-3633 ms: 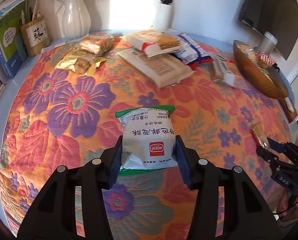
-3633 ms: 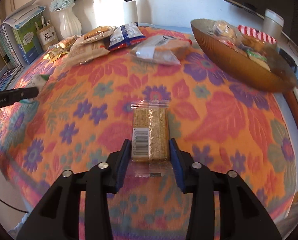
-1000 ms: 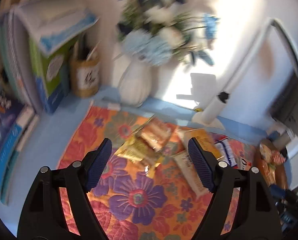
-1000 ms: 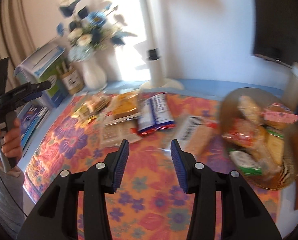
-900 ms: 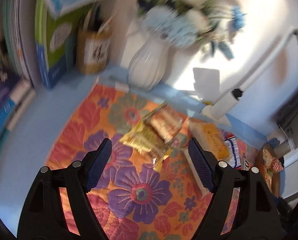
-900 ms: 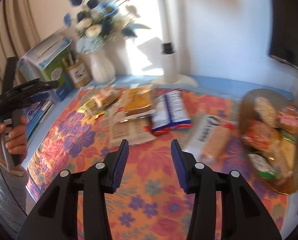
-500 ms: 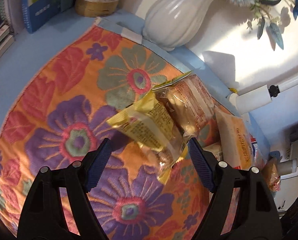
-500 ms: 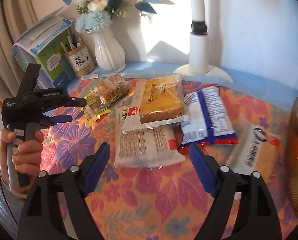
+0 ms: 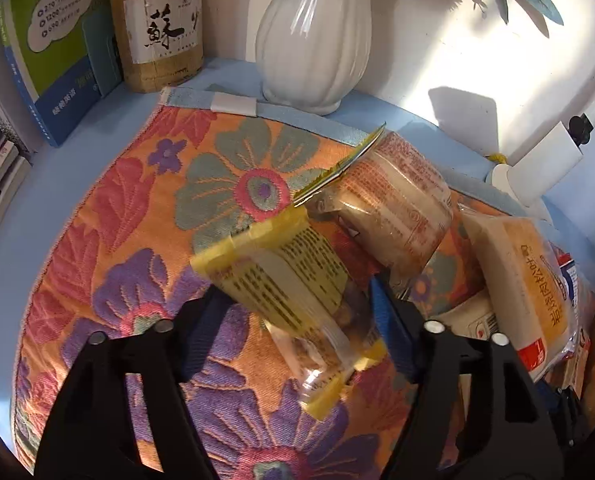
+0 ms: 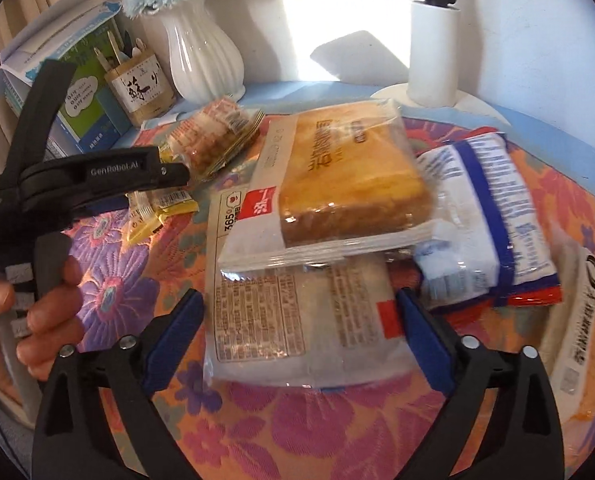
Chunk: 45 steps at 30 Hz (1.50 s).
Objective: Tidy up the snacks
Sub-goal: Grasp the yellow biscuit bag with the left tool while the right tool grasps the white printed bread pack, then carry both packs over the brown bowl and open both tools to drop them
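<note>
My left gripper is open around a yellow snack packet on the flowered cloth; its blue pads stand on either side and contact is unclear. A clear orange-printed cake pack lies just behind it. My right gripper is open, its pads flanking a flat white bread pack. A yellow toast pack lies on top of that pack's far end. The left gripper and the yellow packet also show in the right wrist view.
A white vase, a tan pen holder and a green-blue box stand at the back edge. A blue-and-white packet, another pack at right and a white lamp base are close by.
Both grippers have dropped from high above the table to the snacks. The left now straddles the yellow packet, the right straddles the flat white bread pack. The right jaws have opened wider.
</note>
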Motion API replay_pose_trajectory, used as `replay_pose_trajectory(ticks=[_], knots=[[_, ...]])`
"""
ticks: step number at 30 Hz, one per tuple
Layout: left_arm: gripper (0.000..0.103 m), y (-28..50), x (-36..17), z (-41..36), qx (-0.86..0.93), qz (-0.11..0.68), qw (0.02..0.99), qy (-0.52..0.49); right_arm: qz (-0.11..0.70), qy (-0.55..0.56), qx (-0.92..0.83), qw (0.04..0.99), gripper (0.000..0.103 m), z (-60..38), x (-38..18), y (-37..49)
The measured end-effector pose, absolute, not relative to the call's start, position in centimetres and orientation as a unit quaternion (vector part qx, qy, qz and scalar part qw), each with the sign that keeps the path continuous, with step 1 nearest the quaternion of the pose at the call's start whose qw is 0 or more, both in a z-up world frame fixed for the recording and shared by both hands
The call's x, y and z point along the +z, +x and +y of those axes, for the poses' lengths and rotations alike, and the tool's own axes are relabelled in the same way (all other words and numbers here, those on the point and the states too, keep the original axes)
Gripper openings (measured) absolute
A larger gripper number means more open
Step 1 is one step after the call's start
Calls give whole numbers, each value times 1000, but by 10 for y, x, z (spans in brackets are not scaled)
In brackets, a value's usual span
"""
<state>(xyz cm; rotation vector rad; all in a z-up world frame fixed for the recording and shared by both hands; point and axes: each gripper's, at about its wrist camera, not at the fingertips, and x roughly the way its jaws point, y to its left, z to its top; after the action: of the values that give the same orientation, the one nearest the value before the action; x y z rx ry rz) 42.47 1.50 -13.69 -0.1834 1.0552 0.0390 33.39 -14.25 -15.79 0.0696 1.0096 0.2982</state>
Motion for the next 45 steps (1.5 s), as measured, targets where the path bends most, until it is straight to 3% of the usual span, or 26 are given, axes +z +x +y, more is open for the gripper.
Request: replay_pose_trajectory(ticks=[1,3,5,18,24,27,34,38,45], knots=[[52,423,-135,18,18,502,861,-86,481,28,140,865,97,-140,-160,334],[48,419,-134,25,6,507,857,-95,478,5,128,869,95,-133,-161,332],[47,411,-132,30,-4,510,855,-95,477,-8,119,871,82,-130,-161,331],[47,285,-130,33,-125,524,840,-68,497,12,104,862,80,-155,-152,232],[47,229,-128,7,-207,501,840,-5,501,30,56,863,80,-186,-150,169],[49,214,-134,-8,-216,487,845,40,498,37,29,866,80,-197,-150,142],[79,211,-136,-4,-185,499,847,22,504,57,31,861,87,-199,-151,120],[79,214,-133,8,-169,506,845,-37,503,114,52,855,91,-216,-150,130],[81,210,-135,-18,-158,502,850,9,502,48,42,862,94,-197,-156,146]])
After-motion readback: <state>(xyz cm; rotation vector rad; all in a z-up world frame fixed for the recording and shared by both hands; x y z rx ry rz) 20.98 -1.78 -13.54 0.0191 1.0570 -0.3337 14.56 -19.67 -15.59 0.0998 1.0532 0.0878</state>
